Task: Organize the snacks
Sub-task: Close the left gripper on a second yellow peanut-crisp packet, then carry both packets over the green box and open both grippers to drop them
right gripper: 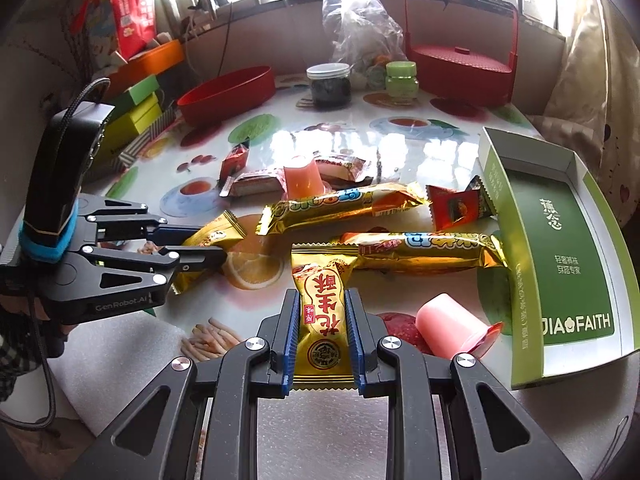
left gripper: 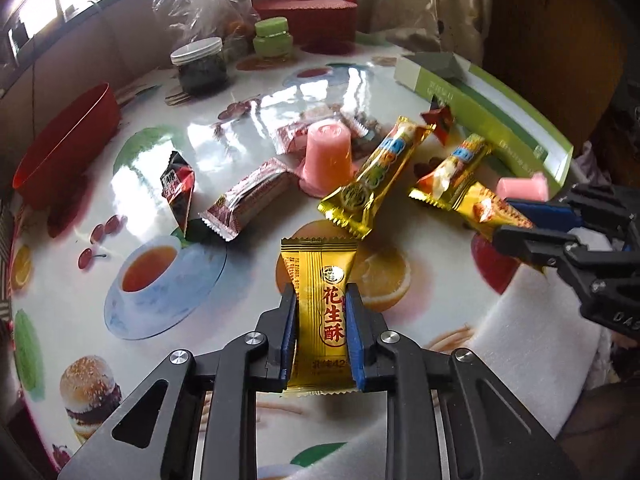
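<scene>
In the left wrist view my left gripper (left gripper: 320, 293) is shut on a gold peanut-candy packet (left gripper: 316, 260), pinched across its width just above the table. My right gripper (right gripper: 322, 298) is shut the same way on a second gold packet (right gripper: 320, 272). Each gripper also shows in the other's view: the right gripper (left gripper: 502, 220) at the right edge, the left gripper (right gripper: 214, 246) at the left. Loose on the table lie two long gold bars (right gripper: 344, 204) (right gripper: 424, 250), two pink jelly cups (right gripper: 452, 330) (right gripper: 300, 178) and a red packet (right gripper: 456, 206).
An open green box (right gripper: 568, 240) sits at the right edge of the round printed table (right gripper: 400, 152). A red bowl (right gripper: 228, 94), a dark jar (right gripper: 330, 84), a green jar (right gripper: 401, 78), a plastic bag (right gripper: 360, 28) and a red basket (right gripper: 460, 64) stand at the back.
</scene>
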`<state>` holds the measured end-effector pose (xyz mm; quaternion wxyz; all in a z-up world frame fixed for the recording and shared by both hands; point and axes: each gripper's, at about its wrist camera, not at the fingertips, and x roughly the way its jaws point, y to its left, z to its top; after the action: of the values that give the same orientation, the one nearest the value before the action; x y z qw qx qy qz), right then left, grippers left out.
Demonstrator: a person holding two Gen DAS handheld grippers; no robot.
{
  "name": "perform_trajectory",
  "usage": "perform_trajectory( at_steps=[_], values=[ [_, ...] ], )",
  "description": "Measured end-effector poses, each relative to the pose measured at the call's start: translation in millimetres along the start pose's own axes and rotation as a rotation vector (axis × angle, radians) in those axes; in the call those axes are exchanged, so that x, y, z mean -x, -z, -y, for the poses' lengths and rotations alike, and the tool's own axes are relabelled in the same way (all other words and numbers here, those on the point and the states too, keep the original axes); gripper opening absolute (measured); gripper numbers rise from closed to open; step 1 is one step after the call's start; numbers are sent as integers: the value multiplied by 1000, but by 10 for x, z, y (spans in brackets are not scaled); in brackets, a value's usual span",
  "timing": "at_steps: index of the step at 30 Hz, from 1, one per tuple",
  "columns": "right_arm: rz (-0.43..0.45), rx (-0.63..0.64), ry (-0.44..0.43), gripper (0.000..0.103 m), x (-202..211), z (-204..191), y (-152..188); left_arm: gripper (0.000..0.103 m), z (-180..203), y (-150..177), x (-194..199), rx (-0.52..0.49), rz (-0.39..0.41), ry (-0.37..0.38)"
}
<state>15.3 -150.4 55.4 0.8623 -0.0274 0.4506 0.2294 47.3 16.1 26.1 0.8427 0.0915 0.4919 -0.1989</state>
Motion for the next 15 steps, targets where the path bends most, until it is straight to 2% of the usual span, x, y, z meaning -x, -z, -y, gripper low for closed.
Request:
perform_trajectory(
  at_steps=[15],
  values=[
    [97,-57,63,21,376,237,-114,23,304,-349,342,23,96,8]
  ],
)
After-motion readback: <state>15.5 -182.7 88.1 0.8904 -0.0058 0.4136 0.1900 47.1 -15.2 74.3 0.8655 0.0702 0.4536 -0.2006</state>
